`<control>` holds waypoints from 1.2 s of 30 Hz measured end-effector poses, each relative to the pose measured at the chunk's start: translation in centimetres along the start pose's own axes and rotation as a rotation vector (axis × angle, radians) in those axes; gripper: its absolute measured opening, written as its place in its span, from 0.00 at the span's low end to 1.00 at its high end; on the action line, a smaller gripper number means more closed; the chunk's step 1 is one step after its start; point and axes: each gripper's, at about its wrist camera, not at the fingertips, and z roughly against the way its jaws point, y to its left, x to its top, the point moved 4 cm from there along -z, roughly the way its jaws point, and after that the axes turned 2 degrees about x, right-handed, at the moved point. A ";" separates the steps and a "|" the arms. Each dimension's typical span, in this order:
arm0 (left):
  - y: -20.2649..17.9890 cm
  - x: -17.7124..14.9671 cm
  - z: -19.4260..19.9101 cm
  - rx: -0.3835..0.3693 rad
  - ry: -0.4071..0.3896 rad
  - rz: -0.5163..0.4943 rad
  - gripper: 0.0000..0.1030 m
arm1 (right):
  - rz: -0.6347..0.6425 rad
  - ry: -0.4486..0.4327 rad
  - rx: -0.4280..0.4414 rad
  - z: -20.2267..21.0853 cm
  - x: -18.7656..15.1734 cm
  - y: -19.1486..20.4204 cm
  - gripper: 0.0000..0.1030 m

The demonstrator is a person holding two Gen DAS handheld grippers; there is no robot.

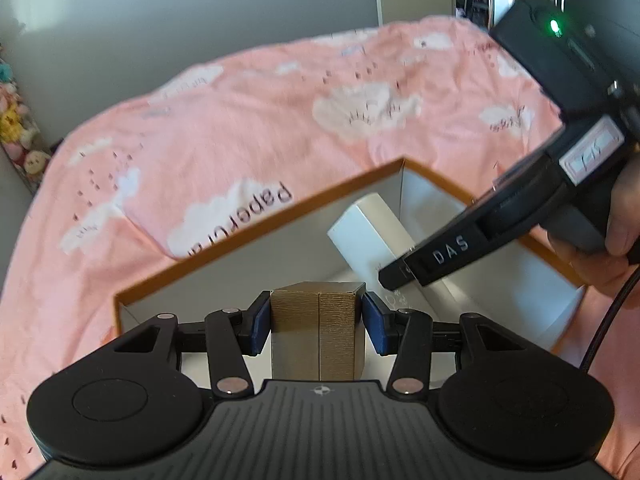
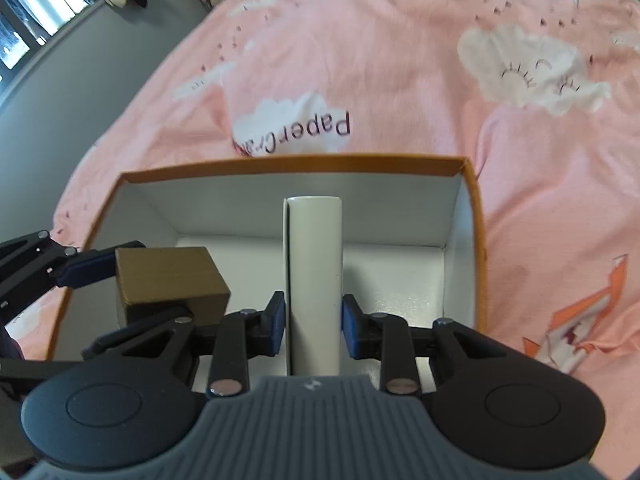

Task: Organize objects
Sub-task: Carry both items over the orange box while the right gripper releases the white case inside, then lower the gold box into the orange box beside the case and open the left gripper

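Both hands look to be at the placing step, each carrying a small carton over the open orange-rimmed box (image 2: 468,216) on the pink cloud-print bedspread (image 2: 400,40). The left gripper (image 1: 316,316) is clamped on a brown carton (image 1: 316,332), its blue pads pressed to either side, and holds it above the box's near-left corner. The right gripper (image 2: 314,322) is clamped on a tall white carton (image 2: 314,264), which stands between its pads above the middle of the box. Next, I'd guess, each carton must go down to the white floor of the box without knocking the other, and only then be let go.
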 end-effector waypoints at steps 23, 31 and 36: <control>1.5 -1.1 -3.2 -0.103 0.065 0.051 0.53 | 0.266 0.102 -0.225 -3.3 1.9 0.1 0.29; 1.5 -1.0 -3.2 -0.106 0.062 0.034 0.53 | 0.383 0.117 -0.178 -3.4 1.1 0.7 0.29; 1.4 -0.8 -3.8 -0.116 0.087 0.013 0.53 | 0.448 0.176 -0.097 -4.9 -0.3 2.1 0.18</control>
